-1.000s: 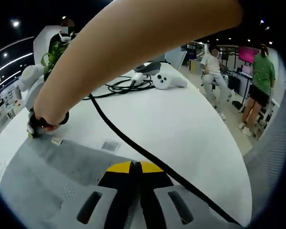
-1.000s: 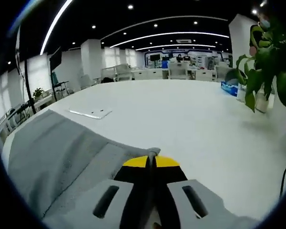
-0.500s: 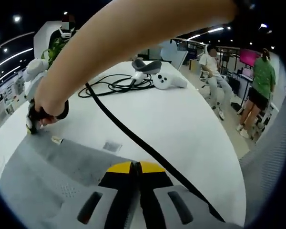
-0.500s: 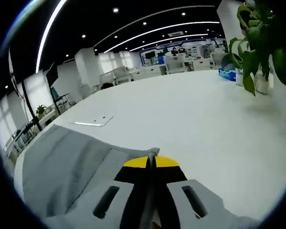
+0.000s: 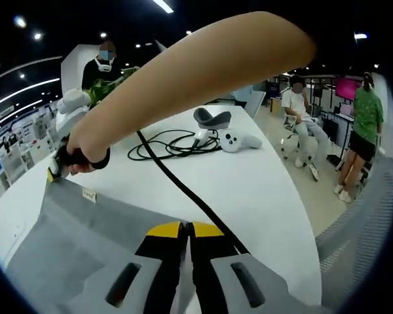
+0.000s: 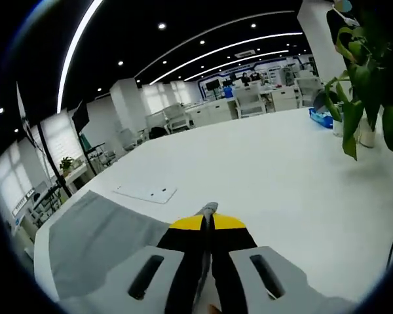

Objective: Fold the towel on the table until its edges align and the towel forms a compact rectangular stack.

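You have both corners of the grey towel (image 5: 85, 229) pinched: the left gripper (image 5: 185, 230) and right gripper (image 6: 208, 222) are each clamped on its edge, low in both views, apparently mid-fold. Next, carry both corners over the white table (image 6: 262, 163) onto the opposite edge, keeping clear of the black cable (image 5: 177, 186).

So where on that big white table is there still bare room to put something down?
Plenty in the right gripper view: the table lies bare between the grey towel and the potted plant. In the left gripper view it is crowded: a black cable, white controller and the person's arm.
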`<control>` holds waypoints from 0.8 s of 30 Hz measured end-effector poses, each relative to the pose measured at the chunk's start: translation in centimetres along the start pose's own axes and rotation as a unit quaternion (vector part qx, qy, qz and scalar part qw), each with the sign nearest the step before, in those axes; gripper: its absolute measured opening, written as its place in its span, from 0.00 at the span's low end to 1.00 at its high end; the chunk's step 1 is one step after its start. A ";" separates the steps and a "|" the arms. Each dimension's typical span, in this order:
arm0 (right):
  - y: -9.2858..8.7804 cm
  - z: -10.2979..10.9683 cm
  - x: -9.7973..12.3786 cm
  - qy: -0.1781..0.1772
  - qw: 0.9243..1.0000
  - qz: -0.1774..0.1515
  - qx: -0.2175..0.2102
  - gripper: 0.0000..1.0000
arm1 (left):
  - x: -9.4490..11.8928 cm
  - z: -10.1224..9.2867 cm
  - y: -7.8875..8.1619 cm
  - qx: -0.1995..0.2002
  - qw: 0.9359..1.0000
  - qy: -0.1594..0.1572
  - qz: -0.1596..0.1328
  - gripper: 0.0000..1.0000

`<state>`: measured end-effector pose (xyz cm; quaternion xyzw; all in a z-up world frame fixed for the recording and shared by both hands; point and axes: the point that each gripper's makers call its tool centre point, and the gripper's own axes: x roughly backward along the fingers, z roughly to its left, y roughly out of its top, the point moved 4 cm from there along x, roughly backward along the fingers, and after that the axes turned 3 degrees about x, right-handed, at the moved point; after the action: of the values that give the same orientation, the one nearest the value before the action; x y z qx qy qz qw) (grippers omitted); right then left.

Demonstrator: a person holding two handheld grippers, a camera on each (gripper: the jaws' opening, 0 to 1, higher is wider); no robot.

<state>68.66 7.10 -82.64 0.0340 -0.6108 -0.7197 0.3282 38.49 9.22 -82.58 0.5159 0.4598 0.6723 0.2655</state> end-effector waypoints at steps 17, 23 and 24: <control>3.5 4.5 1.0 0.014 1.000 0.006 0.024 0.00 | 5.3 1.5 1.6 0.019 0.998 0.030 -0.057 0.04; 5.7 7.1 1.0 0.019 0.999 0.000 0.039 0.00 | 7.8 2.0 2.1 0.024 0.996 0.033 -0.077 0.04; 6.0 7.5 0.9 0.021 0.999 -0.001 0.042 0.00 | 8.2 2.1 2.1 0.022 0.996 0.033 -0.078 0.04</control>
<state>67.12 12.83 -75.05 0.0629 -0.6334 -0.6931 0.3385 38.00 15.80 -76.93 0.4618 0.5220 0.6559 0.2899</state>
